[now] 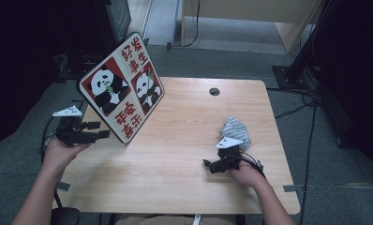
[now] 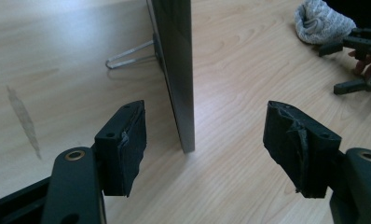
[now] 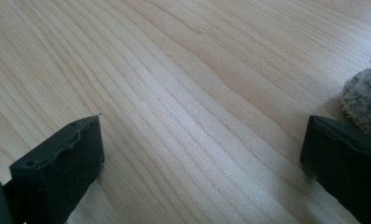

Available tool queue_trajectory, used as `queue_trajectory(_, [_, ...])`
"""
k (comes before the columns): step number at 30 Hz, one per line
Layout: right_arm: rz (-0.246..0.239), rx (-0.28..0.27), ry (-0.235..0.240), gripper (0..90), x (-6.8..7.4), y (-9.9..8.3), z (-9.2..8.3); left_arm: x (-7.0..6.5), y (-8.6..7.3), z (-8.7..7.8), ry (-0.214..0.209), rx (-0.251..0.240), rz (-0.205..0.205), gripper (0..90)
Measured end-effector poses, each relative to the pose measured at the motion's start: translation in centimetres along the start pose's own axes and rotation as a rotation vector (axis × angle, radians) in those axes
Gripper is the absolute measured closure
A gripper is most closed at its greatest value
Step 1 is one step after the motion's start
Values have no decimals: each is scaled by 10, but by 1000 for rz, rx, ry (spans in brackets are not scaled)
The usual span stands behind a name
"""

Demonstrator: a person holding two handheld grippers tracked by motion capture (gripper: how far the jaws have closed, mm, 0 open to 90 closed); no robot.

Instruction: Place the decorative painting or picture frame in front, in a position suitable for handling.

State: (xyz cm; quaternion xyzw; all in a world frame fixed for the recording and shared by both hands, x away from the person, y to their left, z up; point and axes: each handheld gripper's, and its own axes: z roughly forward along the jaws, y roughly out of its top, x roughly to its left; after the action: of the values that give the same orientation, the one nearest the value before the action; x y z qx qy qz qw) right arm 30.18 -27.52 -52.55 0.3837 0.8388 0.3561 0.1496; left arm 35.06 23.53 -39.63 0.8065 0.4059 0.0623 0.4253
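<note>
Panda board [image 1: 121, 89] stands tilted near the table's [image 1: 184, 154] left edge, propped from behind on a wire stand [image 2: 127, 57], lower edge on the wood. Front shows 2 panda pictures and red characters. Left gripper [image 1: 94, 130] sits just off the table's left edge, held in the left hand [image 1: 60, 152], pointing at the board's lower left side. In the left gripper view the board is seen edge-on [image 2: 176, 70] as a dark slab; its bottom corner sits ahead of the gap between the 2 jaws, which stand apart, pads not touching it. Nothing is gripped. Right gripper [image 1: 212, 165] rests low over the table's right part, held by the right hand [image 1: 248, 174], pointing left. In its own view [image 3: 202, 154] the jaws are wide apart with bare wood between them. Grey cloth [image 1: 236, 129] lies bunched on the table just behind the right gripper, well apart from the board; its fuzzy edge shows beside the right jaw [image 3: 365, 100]. Small round hole [image 1: 214, 91] sits near the table's far edge.
</note>
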Motion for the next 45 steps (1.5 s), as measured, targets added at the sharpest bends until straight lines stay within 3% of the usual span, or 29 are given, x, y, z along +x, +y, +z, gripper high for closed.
queue_trajectory(6, [0, 3, 1, 0, 0, 0, 0, 6, 26, -6, -8, -1, -15, 321])
queue_trajectory(18, [-1, 1, 1, 0, 0, 1, 0, 12, 70, -24, 25, -31, 5, 336])
queue_trajectory(22, [-2, 3, 2, 0, 0, 1, 0, 14, 92, -30, 43, -23, 15, 338])
queue_trajectory(37, [-4, 2, 3, 0, 0, 1, 0, 25, 145, -29, 58, 30, 14, 391])
queue_trajectory(45, [-5, 2, 3, 0, 0, 1, 0, 27, 163, -22, 66, 57, 7, 442])
